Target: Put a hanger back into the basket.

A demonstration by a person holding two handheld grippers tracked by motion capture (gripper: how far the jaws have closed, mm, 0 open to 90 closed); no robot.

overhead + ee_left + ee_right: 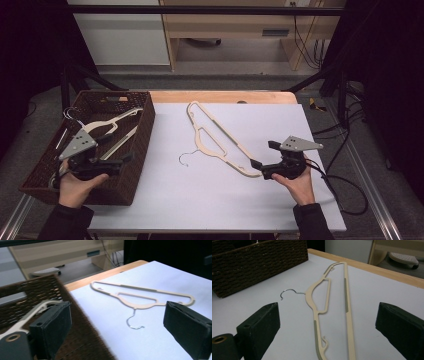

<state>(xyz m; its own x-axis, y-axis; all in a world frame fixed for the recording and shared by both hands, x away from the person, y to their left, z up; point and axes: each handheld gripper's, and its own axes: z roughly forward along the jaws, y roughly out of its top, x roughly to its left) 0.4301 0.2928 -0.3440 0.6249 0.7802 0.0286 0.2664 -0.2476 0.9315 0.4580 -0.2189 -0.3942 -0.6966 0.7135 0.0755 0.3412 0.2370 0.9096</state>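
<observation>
Wicker basket (141,131) w/ cream hangers (107,122) inside

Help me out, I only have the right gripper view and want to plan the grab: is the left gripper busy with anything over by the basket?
Observer: No. The left gripper is open and holds nothing; it hangs over the wicker basket's near right part.
Operator: Is anything in that basket? I see just its outer wall.
Observer: Yes, at least one more cream hanger lies inside it.
Operator: How close is my right gripper to the hanger on the table?
Observer: The right gripper, open, sits right at the near end of the table's cream hanger, whose wire hook points toward the basket.
</observation>
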